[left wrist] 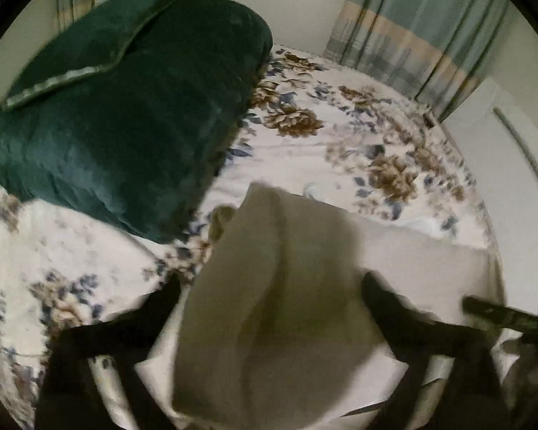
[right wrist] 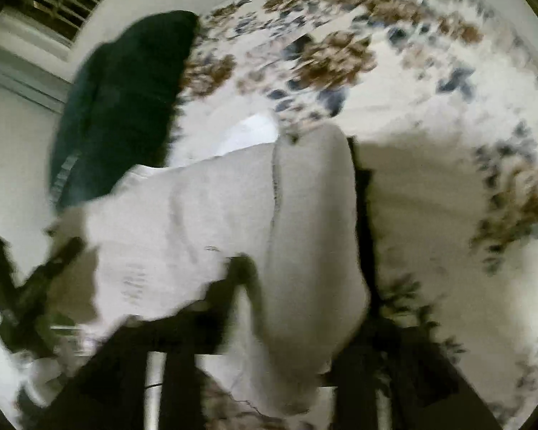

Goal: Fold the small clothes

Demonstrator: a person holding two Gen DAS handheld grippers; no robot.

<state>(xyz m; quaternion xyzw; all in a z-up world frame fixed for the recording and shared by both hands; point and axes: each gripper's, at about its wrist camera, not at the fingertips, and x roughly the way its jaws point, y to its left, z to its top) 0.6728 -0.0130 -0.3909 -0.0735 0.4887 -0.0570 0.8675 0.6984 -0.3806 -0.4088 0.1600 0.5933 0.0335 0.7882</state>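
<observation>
A small white garment (left wrist: 279, 286) hangs lifted above the floral bedsheet (left wrist: 322, 143). In the left wrist view it bulges up between my two black fingers, and my left gripper (left wrist: 269, 286) is shut on its near edge. In the right wrist view the same white garment (right wrist: 233, 222) drapes across, with a stitched seam down its middle. My right gripper (right wrist: 301, 261) is shut on a fold of it. The right gripper also shows at the right edge of the left wrist view (left wrist: 502, 317). The left gripper shows at the left edge of the right wrist view (right wrist: 36, 286). Both views are motion-blurred.
A dark green folded blanket (left wrist: 125, 107) with a pillow on top lies at the back left of the bed, also in the right wrist view (right wrist: 125, 100). Striped curtains (left wrist: 412, 36) hang behind. A white wall or board (left wrist: 502, 165) borders the bed at right.
</observation>
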